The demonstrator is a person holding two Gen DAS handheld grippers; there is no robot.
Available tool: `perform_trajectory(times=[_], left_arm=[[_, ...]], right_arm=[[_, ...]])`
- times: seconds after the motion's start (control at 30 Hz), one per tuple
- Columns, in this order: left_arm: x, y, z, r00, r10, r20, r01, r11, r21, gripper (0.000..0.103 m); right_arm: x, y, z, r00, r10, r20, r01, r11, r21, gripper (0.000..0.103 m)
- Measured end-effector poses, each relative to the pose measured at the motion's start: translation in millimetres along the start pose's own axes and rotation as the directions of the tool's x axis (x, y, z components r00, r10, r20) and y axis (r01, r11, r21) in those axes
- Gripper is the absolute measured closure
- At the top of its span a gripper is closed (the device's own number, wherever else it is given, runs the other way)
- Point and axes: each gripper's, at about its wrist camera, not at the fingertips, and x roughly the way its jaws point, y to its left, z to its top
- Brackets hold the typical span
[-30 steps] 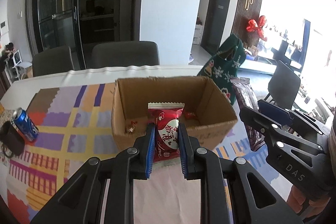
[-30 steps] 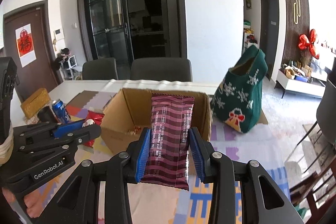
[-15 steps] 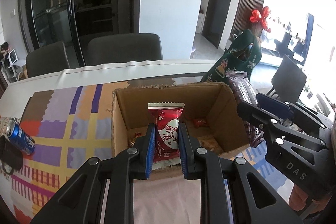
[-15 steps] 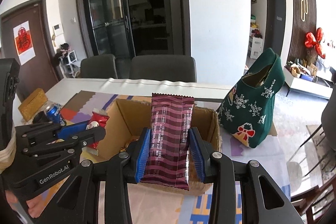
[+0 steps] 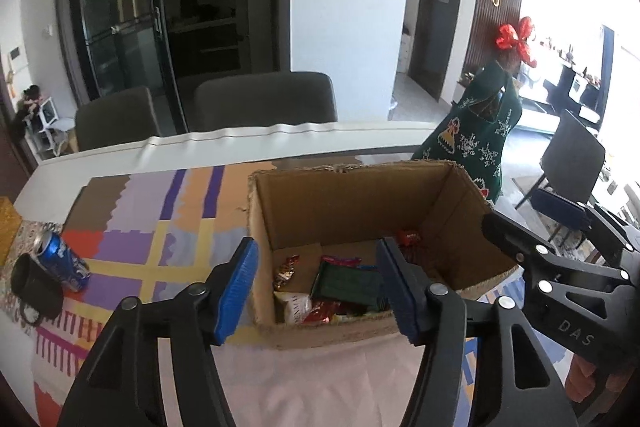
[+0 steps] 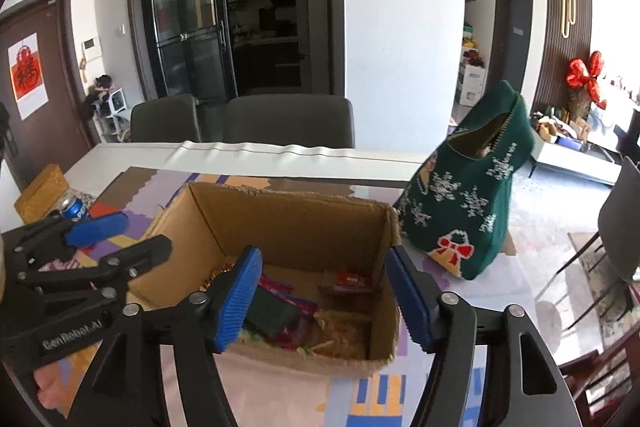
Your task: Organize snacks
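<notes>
The box (image 5: 360, 211) sat open-topped on the patterned cloth (image 5: 152, 227) near the table's front edge, its floor scattered with snacks (image 5: 340, 287): a dark green packet (image 5: 348, 283), a white packet (image 5: 294, 305), small red-wrapped sweets (image 5: 286, 265) and a red piece (image 5: 408, 237) by the far corner. In the right wrist view the green packet (image 6: 272, 315) lay beside crinkled wrappers on the box (image 6: 296, 227) floor.

The left gripper (image 5: 320, 291) hung over the box's near wall with its jaws spread wide and nothing between them; its blue pads (image 5: 236, 287) straddled the near left part of the box. The right gripper (image 6: 328, 303) stood just as wide apart and empty, over the box's near right side. Each gripper showed at the edge of the other's view, the right gripper (image 5: 560, 259) beyond the box's right wall and the left gripper (image 6: 80, 255) off its left wall.

A green bag (image 6: 472, 203) with snowflakes and a red bow stood just right of the box. A blue can (image 5: 60, 261) lay tipped against a black mug (image 5: 34, 287) well to the left. Two grey chairs (image 5: 264, 99) stood behind the table (image 5: 120, 155).
</notes>
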Motion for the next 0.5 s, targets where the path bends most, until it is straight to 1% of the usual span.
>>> perform_trajectory(times=[0.13,0.17,0.2,0.43,0.5], left_arm=[[-23.2,-0.8,-12.8,0.998,0.031,0.05,-0.031,1.0,0.001,0.034],[-29.8,-0.9,-16.3,0.997,0.035,0.062,-0.035,0.999,0.001,0.03],[-35.5,-1.4,-19.7,0.997,0.038,0.071,-0.038,0.999,0.0,0.026],[-75.6,-3.9,-45.2,0.988,0.065,0.141,-0.065,0.998,-0.005,0.014],[-86.6,-4.9,-51.6,0.985,0.07,0.158,-0.069,0.998,-0.011,0.008]], right_arm=[[-17.7,0.6,-10.5,0.999,-0.025,0.024,0.025,1.0,0.001,0.028],[-23.2,0.8,-13.3,0.999,-0.031,0.03,0.031,1.0,0.0,0.026],[-30.9,1.1,-17.2,0.998,-0.037,0.042,0.037,0.999,0.001,0.025],[-75.9,8.0,-35.4,0.991,-0.069,0.118,0.071,0.997,-0.015,0.018],[-88.4,10.3,-40.8,0.986,-0.084,0.143,0.088,0.996,-0.019,0.015]])
